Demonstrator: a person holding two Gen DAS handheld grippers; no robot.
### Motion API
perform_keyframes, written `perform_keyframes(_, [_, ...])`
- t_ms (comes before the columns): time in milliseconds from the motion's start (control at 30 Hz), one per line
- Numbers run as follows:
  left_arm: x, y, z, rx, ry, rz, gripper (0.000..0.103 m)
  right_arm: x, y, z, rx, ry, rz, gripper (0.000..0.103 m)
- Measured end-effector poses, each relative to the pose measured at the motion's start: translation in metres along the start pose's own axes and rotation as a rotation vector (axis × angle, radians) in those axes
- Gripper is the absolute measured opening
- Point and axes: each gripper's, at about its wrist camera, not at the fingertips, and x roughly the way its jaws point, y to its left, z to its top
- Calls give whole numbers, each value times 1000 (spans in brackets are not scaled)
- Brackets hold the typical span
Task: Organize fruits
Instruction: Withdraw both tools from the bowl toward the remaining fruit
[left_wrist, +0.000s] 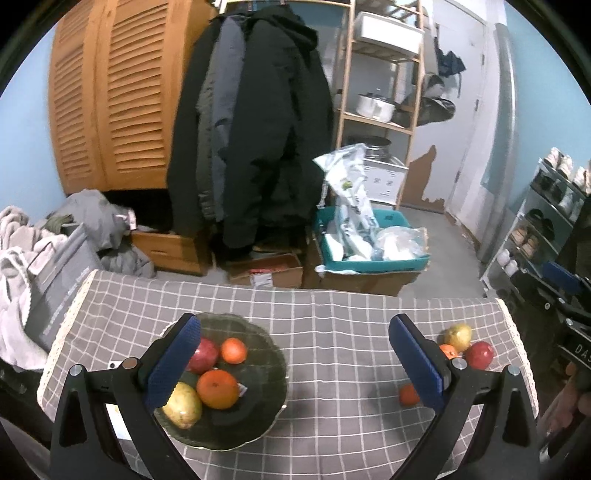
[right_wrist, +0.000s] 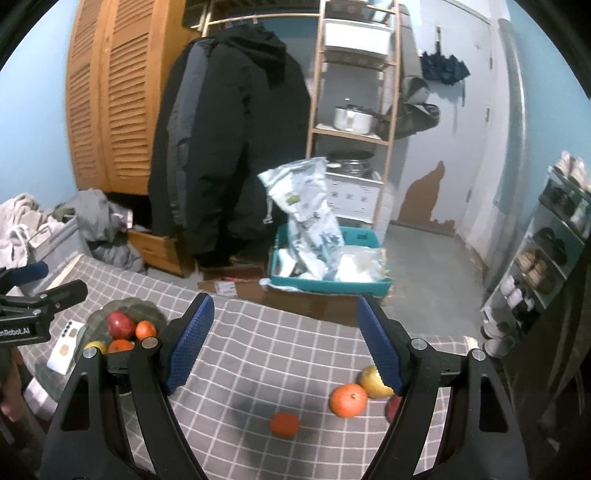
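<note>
Fruit: four pieces in bowl (left_wrist: 258, 413) at table's 9 o'clock; four loose on checked cloth (left_wrist: 332, 325) at 3 o'clock. Left gripper (left_wrist: 295, 365) spread wide, holding nothing; right gripper (right_wrist: 286, 341) parted, nothing between its pads. Room beyond, at 12 o'clock: coats (left_wrist: 255, 122), louvred wardrobe (left_wrist: 110, 96), wooden shelf (left_wrist: 380, 74), teal crate (left_wrist: 373, 258); shoe rack (left_wrist: 546, 221) at 3.

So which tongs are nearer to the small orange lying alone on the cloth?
Right. The right tongs hang just above the small orange; the left tongs hang beside the bowl, farther away.
</note>
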Motion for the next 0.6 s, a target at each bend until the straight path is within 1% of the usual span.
perform_keyframes(233, [7,-32,1,51,16,-46,102,-13,-35,-9,56,-6,-63,78])
perform_keyframes(600, [17,-76,-3,116,46,-108,102,-18,-82,-31,131,29,-142,78])
